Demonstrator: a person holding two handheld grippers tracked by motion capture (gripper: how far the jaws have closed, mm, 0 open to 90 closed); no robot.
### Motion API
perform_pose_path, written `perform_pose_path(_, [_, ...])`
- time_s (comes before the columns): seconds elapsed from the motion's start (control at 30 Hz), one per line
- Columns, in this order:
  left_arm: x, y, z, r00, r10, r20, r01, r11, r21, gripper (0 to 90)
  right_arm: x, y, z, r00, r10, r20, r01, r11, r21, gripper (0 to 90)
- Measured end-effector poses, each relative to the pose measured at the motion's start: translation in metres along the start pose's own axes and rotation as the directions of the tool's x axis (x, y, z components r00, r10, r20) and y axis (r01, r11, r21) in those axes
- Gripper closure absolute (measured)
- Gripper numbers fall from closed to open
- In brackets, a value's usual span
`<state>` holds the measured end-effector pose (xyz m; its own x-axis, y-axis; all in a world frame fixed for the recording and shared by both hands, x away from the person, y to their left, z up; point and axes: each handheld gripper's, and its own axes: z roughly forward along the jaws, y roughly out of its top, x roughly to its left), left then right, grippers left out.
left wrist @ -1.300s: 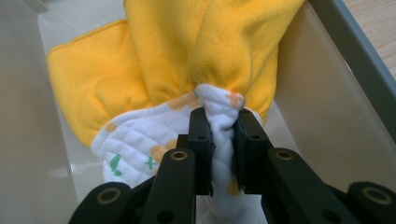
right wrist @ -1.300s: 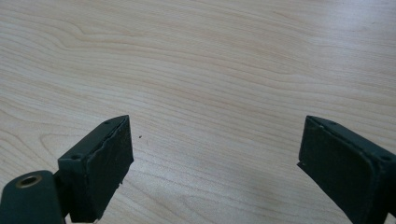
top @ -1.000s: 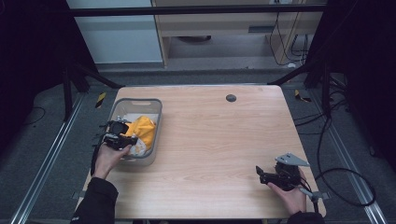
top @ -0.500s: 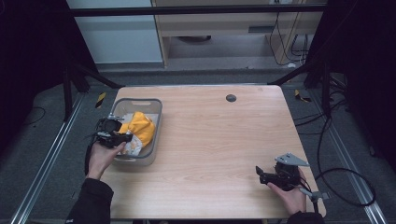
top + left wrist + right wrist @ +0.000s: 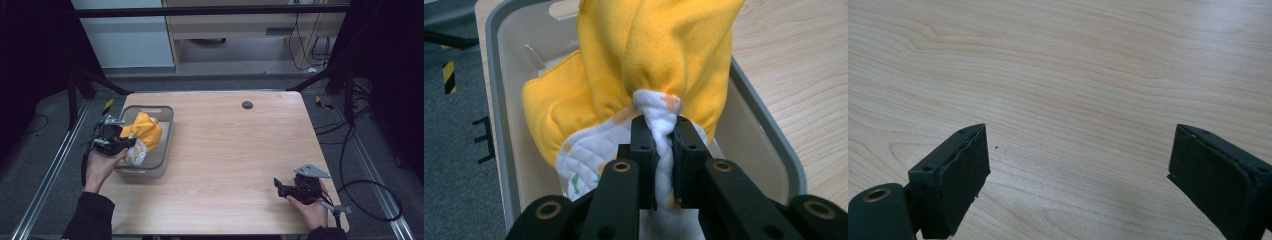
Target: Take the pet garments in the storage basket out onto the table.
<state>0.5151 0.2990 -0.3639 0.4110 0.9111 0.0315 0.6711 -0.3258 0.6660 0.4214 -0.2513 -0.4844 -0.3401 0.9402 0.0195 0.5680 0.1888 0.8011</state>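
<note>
A grey plastic bin [image 5: 165, 134] [image 5: 756, 125] stands on the left part of the wooden table [image 5: 235, 150]. A yellow cloth [image 5: 145, 129] [image 5: 659, 55] and a white quilted cloth with orange and green spots [image 5: 136, 153] [image 5: 589, 155] hang bunched above and inside it. My left gripper [image 5: 122, 142] [image 5: 664, 145] is at the bin's left side, shut on a pinched fold of the white cloth, with the yellow cloth draped over it. My right gripper [image 5: 280, 186] [image 5: 1078, 175] rests low over the table's front right, jaws wide apart with bare wood between them.
A small dark round spot [image 5: 247, 105] lies on the table near the far edge. Black frame bars [image 5: 90, 80] and cables [image 5: 370, 200] flank the table on the floor. A yellow-black marker [image 5: 108, 106] lies on the floor at the left.
My left gripper has risen and drifted left with the cloths, pulling the bundle up out of the bin. The right gripper has stayed put.
</note>
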Motion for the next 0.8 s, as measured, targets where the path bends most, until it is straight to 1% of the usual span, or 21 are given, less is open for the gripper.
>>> perform_pose_path(0.3, [-0.002, 0.004, -0.014, 0.9998, 0.015, 0.009, -0.015, 0.9997, -0.02, 81.9, 0.0, 0.0, 0.0, 1.0, -0.002, 0.004, 0.002, 1.0, -0.004, 9.3])
perform_pose_path(0.37, [-0.003, 0.004, -0.017, 0.9997, 0.02, 0.014, -0.02, 0.9995, -0.024, 81.9, 0.0, 0.0, 0.0, 1.0, -0.002, 0.005, 0.002, 1.0, -0.005, 9.3])
perform_pose_path(0.43, [-0.004, 0.005, -0.021, 0.9994, 0.023, 0.028, -0.021, 0.9991, -0.038, 81.9, 0.0, 0.0, 0.0, 1.0, -0.002, 0.005, 0.002, 1.0, -0.006, 9.3])
perform_pose_path(0.5, [-0.005, 0.006, -0.025, 0.9992, 0.025, 0.03, -0.023, 0.9988, -0.044, 81.9, 0.0, 0.0, 0.0, 1.0, -0.002, 0.005, 0.002, 1.0, -0.006, 9.3])
perform_pose_path(0.57, [-0.007, 0.008, -0.03, 0.999, 0.03, 0.034, -0.028, 0.9981, -0.055, 81.9, 0.0, 0.0, 0.0, 1.0, -0.001, 0.006, 0.001, 1.0, -0.007, 9.3])
perform_pose_path(0.8, [-0.014, 0.012, -0.042, 0.9972, 0.06, 0.044, -0.057, 0.9957, -0.073, 81.9, 0.0, 0.0, 0.0, 1.0, 0.001, 0.004, -0.001, 1.0, -0.007, 9.3])
